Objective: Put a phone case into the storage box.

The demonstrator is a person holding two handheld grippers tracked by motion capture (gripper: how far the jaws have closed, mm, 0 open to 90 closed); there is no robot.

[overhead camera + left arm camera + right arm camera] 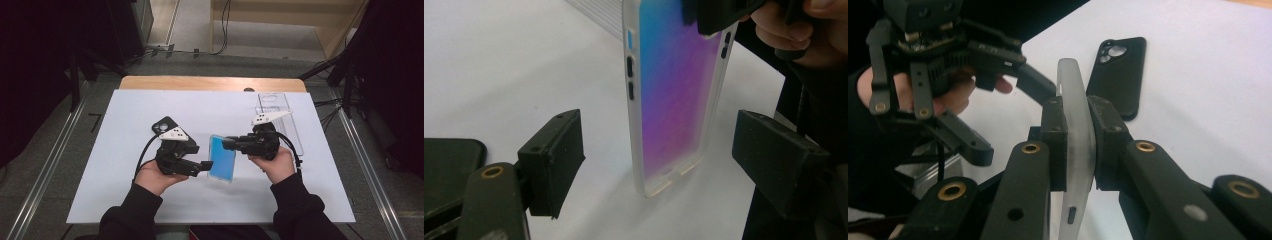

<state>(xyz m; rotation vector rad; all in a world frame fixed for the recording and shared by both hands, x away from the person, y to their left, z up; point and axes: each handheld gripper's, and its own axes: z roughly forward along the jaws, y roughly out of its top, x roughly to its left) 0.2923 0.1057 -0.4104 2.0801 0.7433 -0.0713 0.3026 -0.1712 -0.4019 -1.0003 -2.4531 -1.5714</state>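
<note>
A phone [222, 157] in a frosted translucent case, its face shading from blue to purple, hangs above the white sheet. My right gripper [227, 144] is shut on its upper edge; in the right gripper view the pads [1054, 135] press both faces of the phone [1075, 95]. My left gripper [205, 166] is open. In its own view its jaws stand wide on either side of the phone's lower end [674, 95], touching neither edge. A black phone case [164, 125] lies flat on the sheet behind the left hand.
A white sheet [125, 190] covers the wooden table. A clear plastic case [272, 104] lies at the back right, close to the sheet's edge. Dark stands and cables flank the table on both sides.
</note>
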